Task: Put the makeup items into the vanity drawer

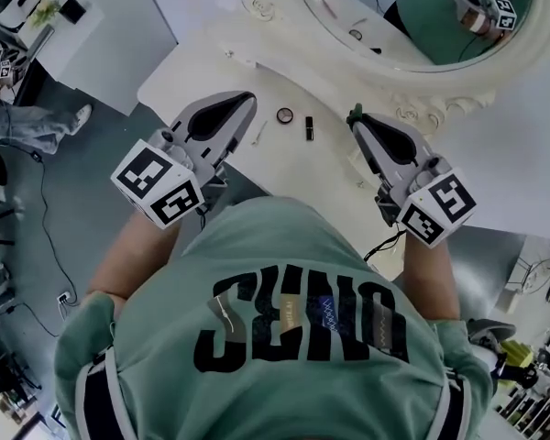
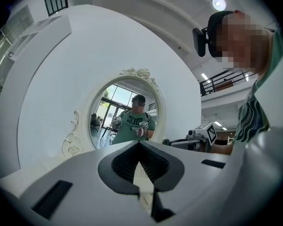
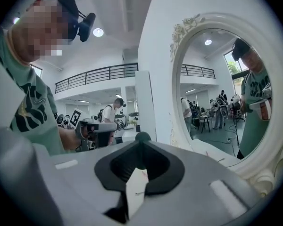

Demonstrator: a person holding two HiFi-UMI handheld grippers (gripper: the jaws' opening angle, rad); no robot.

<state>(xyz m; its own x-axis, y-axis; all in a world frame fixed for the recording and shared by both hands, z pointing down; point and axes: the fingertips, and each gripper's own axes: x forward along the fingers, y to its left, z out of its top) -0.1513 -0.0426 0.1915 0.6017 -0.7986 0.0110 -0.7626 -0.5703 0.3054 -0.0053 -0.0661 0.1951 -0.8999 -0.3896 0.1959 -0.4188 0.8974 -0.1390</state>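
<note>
On the white vanity top (image 1: 197,67) lie a small round compact (image 1: 284,115), a black lipstick (image 1: 309,128) and a thin pale stick (image 1: 258,134), between my two grippers. My left gripper (image 1: 247,99) (image 2: 140,143) hovers at the table's front edge, shut with nothing in it. My right gripper (image 1: 356,117) (image 3: 141,142) is shut on a small dark green item (image 1: 354,113) (image 3: 142,136) that pokes out at its tips; the left gripper view also catches this green item (image 2: 166,142). No drawer is in view.
An oval mirror with an ornate white frame (image 1: 495,85) (image 2: 125,112) (image 3: 217,88) stands at the back of the vanity. Grey floor with a cable (image 1: 46,236) lies left of the table. Another white table (image 1: 82,26) and a seated person's legs (image 1: 27,122) are at far left.
</note>
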